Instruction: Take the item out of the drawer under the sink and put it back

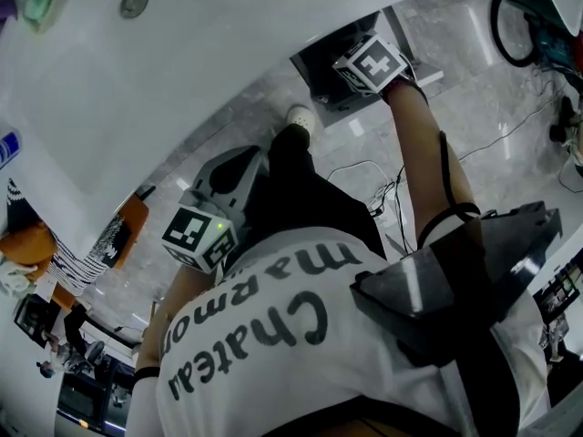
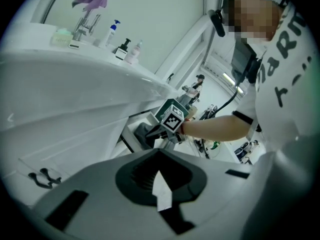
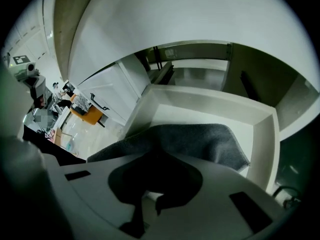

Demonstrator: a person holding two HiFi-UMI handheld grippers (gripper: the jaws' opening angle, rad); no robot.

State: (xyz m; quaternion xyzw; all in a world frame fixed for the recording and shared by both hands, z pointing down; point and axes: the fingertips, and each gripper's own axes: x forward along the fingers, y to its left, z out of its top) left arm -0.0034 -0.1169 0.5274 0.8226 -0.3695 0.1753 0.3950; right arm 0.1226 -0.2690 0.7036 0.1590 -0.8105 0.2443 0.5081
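Observation:
A dark grey cloth [image 3: 200, 139] lies in the open white drawer [image 3: 265, 134] under the sink [image 1: 182, 62]. My right gripper [image 3: 152, 194] points steeply down into that drawer, and its jaws are shut on a bunched fold of the cloth. In the head view the right gripper [image 1: 342, 85] sits at the drawer's mouth, with its marker cube on top. From the left gripper view I see it [image 2: 150, 133] over the dark cloth [image 2: 139, 134]. My left gripper [image 2: 160, 186] hangs back near my body [image 1: 228, 176], shut and holding nothing.
Bottles [image 2: 122, 46] and a tap [image 2: 82, 24] stand on the counter above. Cables [image 1: 383, 185] trail over the grey marble floor to the drawer's right. An orange seat [image 1: 127, 230] stands to the left, and my shoe [image 1: 299, 115] is planted by the drawer.

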